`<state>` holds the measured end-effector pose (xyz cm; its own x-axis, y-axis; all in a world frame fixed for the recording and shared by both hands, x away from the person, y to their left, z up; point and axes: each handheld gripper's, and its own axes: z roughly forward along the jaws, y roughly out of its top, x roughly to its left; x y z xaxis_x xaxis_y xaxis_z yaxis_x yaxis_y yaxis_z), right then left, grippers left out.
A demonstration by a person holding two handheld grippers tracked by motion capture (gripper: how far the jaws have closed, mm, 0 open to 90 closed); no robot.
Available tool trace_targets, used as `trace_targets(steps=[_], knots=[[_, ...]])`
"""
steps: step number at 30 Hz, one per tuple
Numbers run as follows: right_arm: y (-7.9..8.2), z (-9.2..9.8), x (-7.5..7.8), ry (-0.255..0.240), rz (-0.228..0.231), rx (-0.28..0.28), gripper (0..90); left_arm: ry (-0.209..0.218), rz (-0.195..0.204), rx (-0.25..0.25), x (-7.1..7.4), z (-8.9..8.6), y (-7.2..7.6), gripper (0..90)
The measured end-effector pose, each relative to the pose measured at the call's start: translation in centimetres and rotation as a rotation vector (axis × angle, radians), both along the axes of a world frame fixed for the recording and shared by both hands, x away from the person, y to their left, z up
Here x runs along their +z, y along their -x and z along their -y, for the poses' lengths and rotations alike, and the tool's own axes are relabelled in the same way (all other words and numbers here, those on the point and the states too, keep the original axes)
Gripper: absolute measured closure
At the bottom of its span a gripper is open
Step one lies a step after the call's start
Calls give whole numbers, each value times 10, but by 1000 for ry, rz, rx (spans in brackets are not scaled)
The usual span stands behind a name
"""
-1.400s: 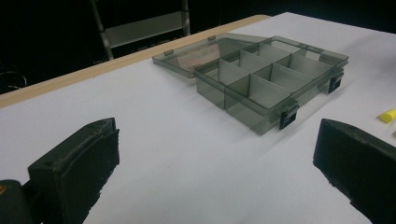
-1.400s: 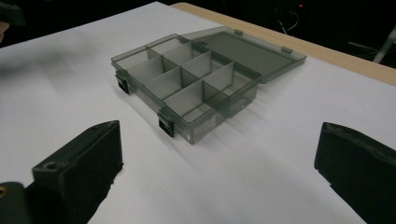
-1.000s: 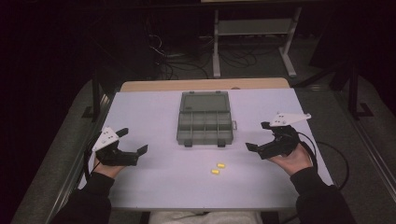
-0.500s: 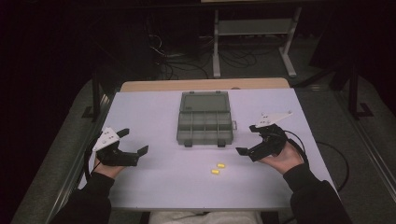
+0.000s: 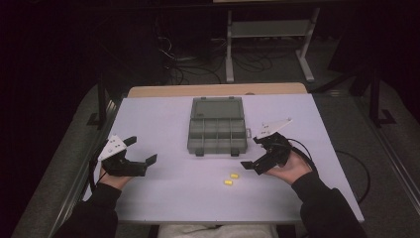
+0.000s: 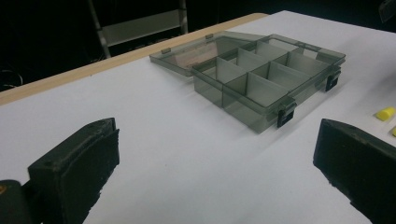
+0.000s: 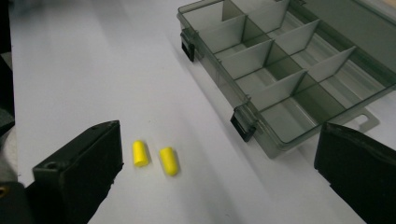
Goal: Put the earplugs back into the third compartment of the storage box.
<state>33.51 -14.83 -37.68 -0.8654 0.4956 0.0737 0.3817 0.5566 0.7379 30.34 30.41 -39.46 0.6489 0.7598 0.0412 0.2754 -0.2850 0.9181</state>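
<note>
A smoky grey compartment box (image 5: 217, 131) lies on the white table (image 5: 173, 198) with its lid folded flat behind it, and its compartments look empty. Two small yellow cylinders (image 5: 234, 175) (image 5: 228, 182) rest in front of the box. My right gripper (image 5: 252, 152) is open just right of them. In the right gripper view it (image 7: 217, 149) frames both cylinders (image 7: 140, 153) (image 7: 169, 161) and the box's corner (image 7: 261, 135). My left gripper (image 5: 142, 149) is open at the table's left. In its own view it (image 6: 215, 140) faces the box (image 6: 261, 79) with nothing between its jaws.
A wooden strip (image 5: 218, 90) runs along the table's far edge. Beyond it stand a white metal frame (image 5: 270, 29) and cables on a dark floor. A cable (image 5: 346, 163) trails off the right gripper over the table's right side.
My right gripper has moved left and nearer to the front, closing in on the two yellow cylinders. The left gripper has stayed in place.
</note>
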Motion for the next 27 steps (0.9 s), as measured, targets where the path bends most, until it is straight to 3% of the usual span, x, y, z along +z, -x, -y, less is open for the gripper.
trace_targets(steps=[27], knots=[[-1, -40, -24, 149, -65, 131, 5, -1, -2, -1, 0, 0, 0, 0]])
